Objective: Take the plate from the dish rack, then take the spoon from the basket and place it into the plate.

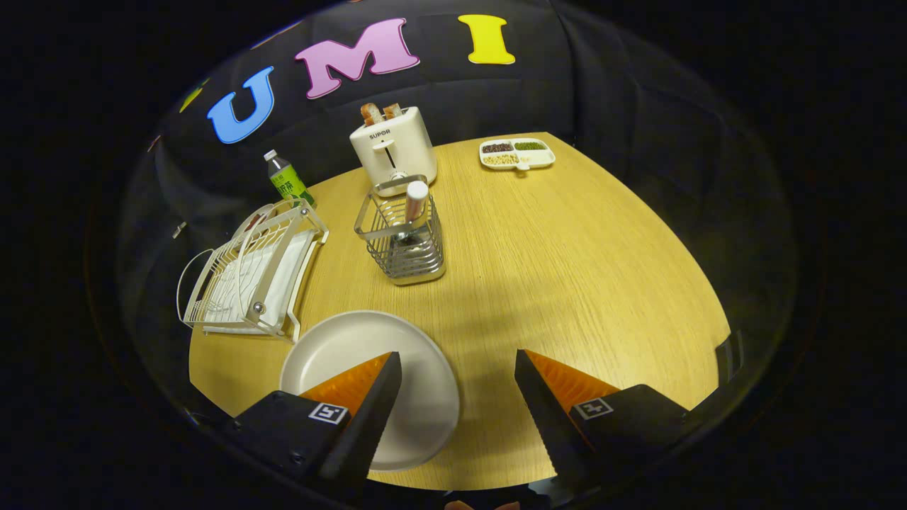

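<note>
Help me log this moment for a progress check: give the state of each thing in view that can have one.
gripper: open, holding nothing, above the table.
plate: out of the rack, flat on the table, empty.
dish rack: upright, no plate in it.
basket: upright.
spoon: standing in the basket.
toaster: bread sticking up from the slots.
bottle: upright, capped.
divided tray: compartments filled.

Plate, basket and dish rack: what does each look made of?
Plate: probably glazed ceramic or melamine; smooth, off-white, soft sheen. Basket: bare metal wire, likely steel; thin silvery bars with bright glints, holding the spoon. Dish rack: metal wire with a white coating; thin matte white rods. The gripper is open above the table, one finger over the plate.
</note>
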